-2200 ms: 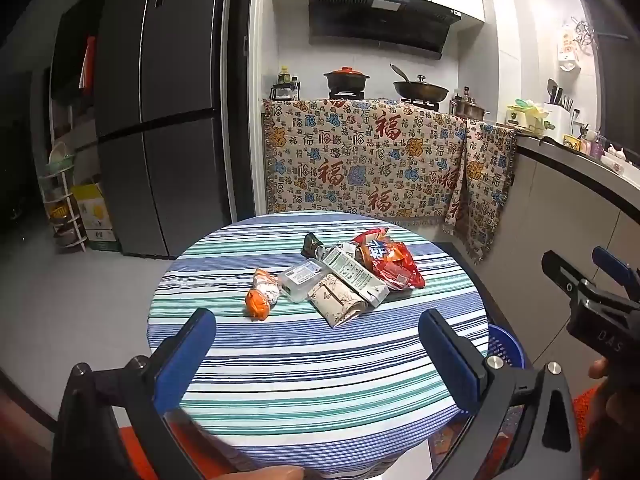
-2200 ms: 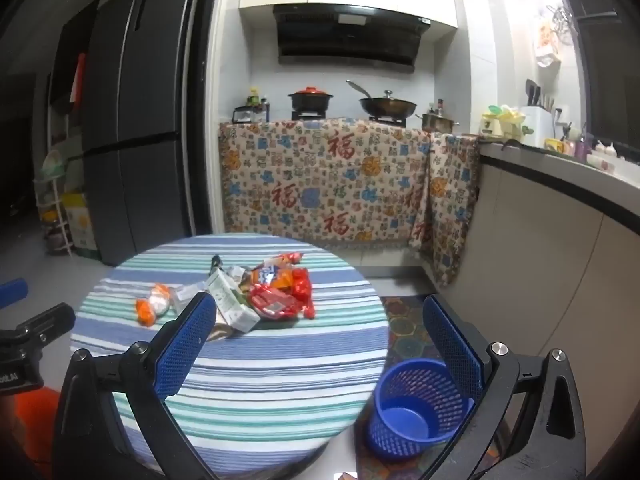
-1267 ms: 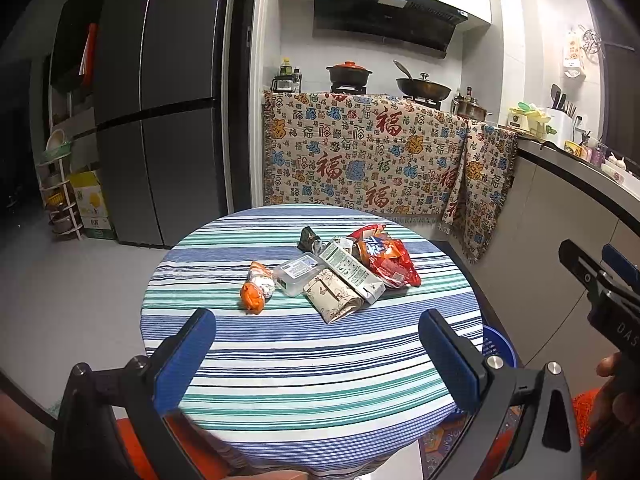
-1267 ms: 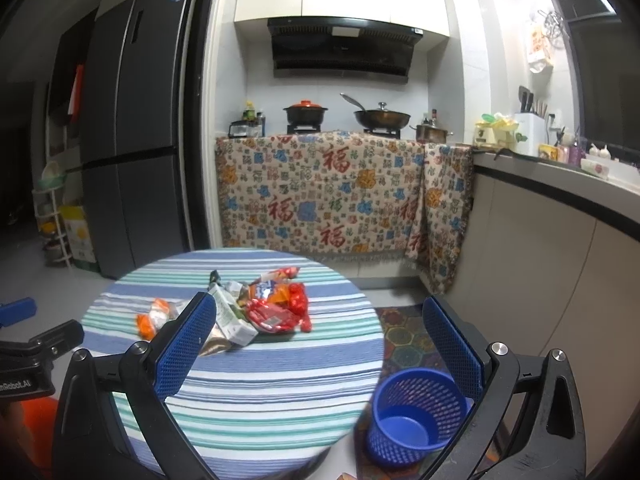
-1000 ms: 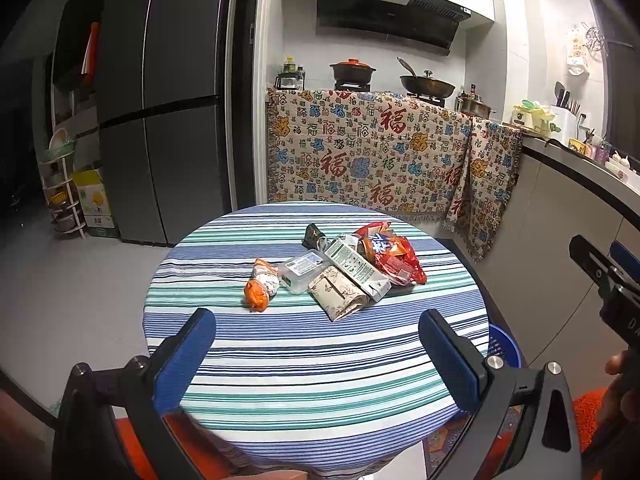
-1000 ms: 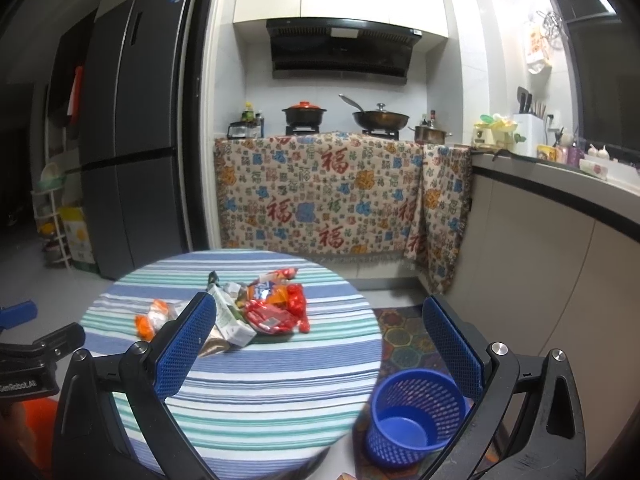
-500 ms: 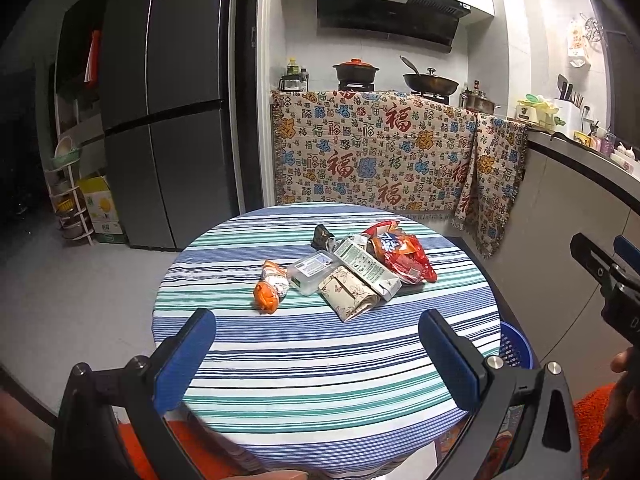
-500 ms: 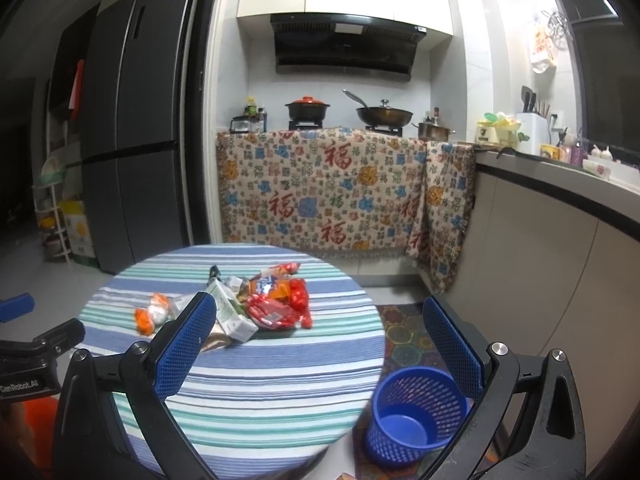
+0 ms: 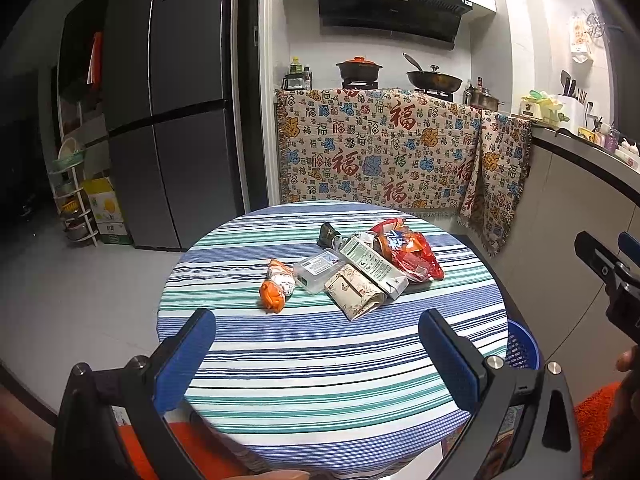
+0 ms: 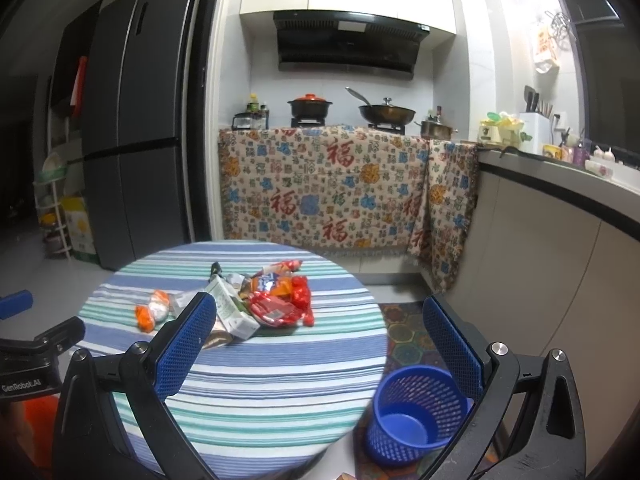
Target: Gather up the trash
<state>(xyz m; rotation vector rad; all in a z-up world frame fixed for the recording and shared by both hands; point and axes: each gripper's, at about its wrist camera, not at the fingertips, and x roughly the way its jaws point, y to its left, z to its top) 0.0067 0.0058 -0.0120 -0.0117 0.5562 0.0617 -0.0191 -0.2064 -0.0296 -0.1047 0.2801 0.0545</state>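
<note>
On the round striped table (image 9: 320, 360), near its middle and far side, lies a cluster of trash: an orange wrapper (image 9: 275, 285) at the left, just beside a clear plastic box (image 9: 316, 271), then a patterned packet (image 9: 354, 291), a green-and-white carton (image 9: 374, 266), a red snack bag (image 9: 408, 250) and a small dark wrapper (image 9: 328, 235) behind, several of these touching or overlapping. Down on the floor to the right of the table stands a blue mesh bin (image 10: 416, 416), apparently with nothing in it as far as the right wrist view shows. Hovering short of the table's near edge, well apart from the pile, are the left gripper (image 9: 316, 356) and the right gripper (image 10: 316, 344), each with its blue pads spread wide and nothing between them. Judging by this, hardly begun: no piece picked up, none in the bin, every item left to carry over. Likely first within reach for the left is the orange wrapper, for the right the red snack bag, being nearest the bin side.
</note>
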